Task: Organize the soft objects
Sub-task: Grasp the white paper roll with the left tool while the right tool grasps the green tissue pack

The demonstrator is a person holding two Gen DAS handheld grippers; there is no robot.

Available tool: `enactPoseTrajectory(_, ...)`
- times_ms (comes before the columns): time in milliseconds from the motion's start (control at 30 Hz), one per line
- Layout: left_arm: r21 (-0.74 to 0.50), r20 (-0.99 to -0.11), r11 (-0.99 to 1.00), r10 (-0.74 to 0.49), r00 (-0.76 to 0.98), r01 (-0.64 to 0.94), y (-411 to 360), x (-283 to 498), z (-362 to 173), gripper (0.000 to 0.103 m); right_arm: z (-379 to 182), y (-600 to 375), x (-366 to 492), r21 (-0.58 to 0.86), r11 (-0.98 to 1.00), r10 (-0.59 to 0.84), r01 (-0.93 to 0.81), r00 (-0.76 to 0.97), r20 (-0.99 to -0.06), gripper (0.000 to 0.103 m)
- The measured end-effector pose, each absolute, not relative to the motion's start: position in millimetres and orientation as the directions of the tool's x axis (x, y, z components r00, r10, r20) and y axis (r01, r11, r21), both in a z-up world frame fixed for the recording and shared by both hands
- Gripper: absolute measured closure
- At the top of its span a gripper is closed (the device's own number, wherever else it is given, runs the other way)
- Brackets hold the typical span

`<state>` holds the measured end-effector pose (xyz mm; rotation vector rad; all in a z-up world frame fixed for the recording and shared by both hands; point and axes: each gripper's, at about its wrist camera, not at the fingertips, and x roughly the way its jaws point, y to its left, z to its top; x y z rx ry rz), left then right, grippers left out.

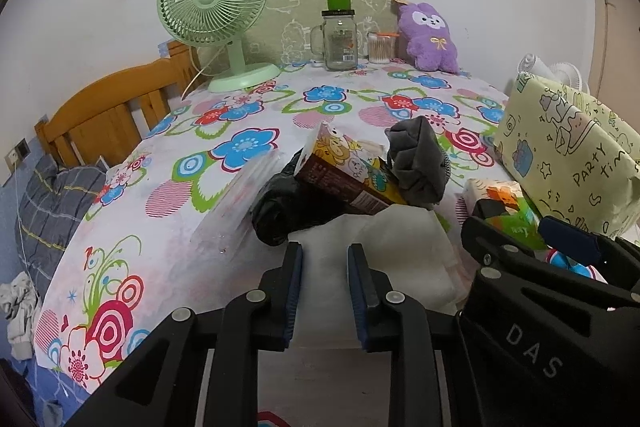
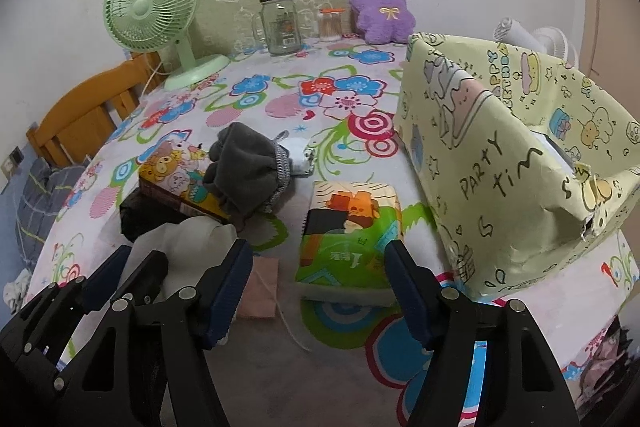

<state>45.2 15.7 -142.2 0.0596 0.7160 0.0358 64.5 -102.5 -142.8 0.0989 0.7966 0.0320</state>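
Right now the left claw (image 1: 324, 291) is pinched on a white cloth (image 1: 400, 247) at the near edge of the desk (image 1: 168, 211), the fabric bunched between its blue pads. The right claw (image 2: 320, 291) stands spread, its pads either side of a green tissue pack (image 2: 352, 231) but not yet pressing on it. The other soft things lie just beyond: a grey sock bundle (image 2: 248, 171) resting on a cartoon-printed box (image 2: 172, 171), and a black bag (image 1: 280, 203) beside the cloth. A yellow gift box (image 2: 500, 163) stands open to the right, probably the place for them.

The risk lies in the cloth. It runs under or against the printed box and the black bag, so a lift could drag both and tip the sock bundle off. The two claws also work very near each other; a wide swing toward the gift box could knock them together. The tissue pack is slippery and squashy, so a shallow grip may let it slide out.
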Motion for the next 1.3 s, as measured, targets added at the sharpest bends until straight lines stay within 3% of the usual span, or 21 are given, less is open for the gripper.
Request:
enactPoseTrajectory(100,0.072,-0.652,0.997,0.060,0.756,-0.016,13.7,44.8,-142.5,0.072,-142.8,-106.0,61.5,0.103,0.994,0.050,0.034,0.700,-0.712,0.031)
enactPoseTrajectory(333,0.147,-0.637,0.989,0.120,0.761,-0.033,6.7,43.6,-144.5,0.064,-150.5,-111.9,64.9,0.116,0.991,0.041,0.065,0.680,-0.732,0.031)
enactPoseTrajectory(467,0.170,-0.634,0.985,0.136,0.761,-0.034,5.4,43.1,-145.6,0.062,-154.9,-111.4,69.2,0.138,0.989,0.067,0.054,0.664,-0.745,0.044)
enactPoseTrajectory(667,0.121,-0.650,0.993,0.077,0.756,0.003,8.4,44.1,-144.8,0.076,-151.2,-104.7,67.4,0.138,0.990,0.086,0.023,0.675,-0.733,0.053)
enactPoseTrajectory(900,0.044,-0.658,0.999,0.006,0.753,0.031,16.2,44.4,-142.3,0.086,-145.8,-99.5,64.5,0.143,0.990,0.101,0.003,0.689,-0.718,0.054)
enactPoseTrajectory(1300,-0.012,-0.650,0.999,-0.048,0.758,0.053,15.5,38.2,-129.1,0.089,-129.5,-99.6,55.4,0.133,0.991,0.100,-0.010,0.715,-0.692,0.054)
